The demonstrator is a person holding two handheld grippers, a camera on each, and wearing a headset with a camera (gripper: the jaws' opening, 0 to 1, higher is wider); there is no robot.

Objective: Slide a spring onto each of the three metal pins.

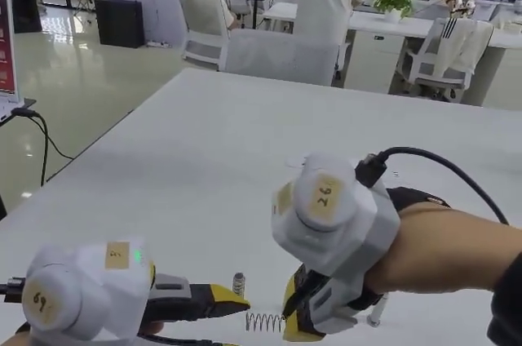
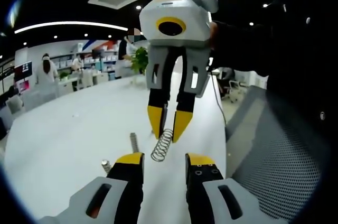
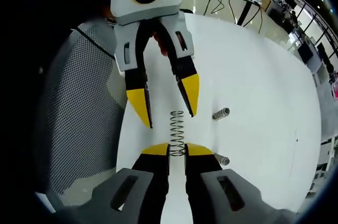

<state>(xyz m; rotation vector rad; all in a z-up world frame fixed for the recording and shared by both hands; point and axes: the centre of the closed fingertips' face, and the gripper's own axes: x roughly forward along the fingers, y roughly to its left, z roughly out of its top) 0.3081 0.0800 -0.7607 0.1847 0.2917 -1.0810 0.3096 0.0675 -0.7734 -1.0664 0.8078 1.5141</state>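
Spring [image 3: 177, 126] pinched at near end by right gripper [image 3: 177, 151] – jaws almost closed, left gripper [image 2: 165, 158] opposite, jaws wide, empty

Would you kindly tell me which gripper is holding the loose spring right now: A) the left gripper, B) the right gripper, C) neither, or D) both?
B: the right gripper is closed on one end of the spring, while the left gripper faces it with its jaws open.

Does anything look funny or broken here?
Nothing looks broken or spilled. One small thing: the spring is not on a pin. It sticks out from the right gripper, pinched by one end. The left gripper is open.
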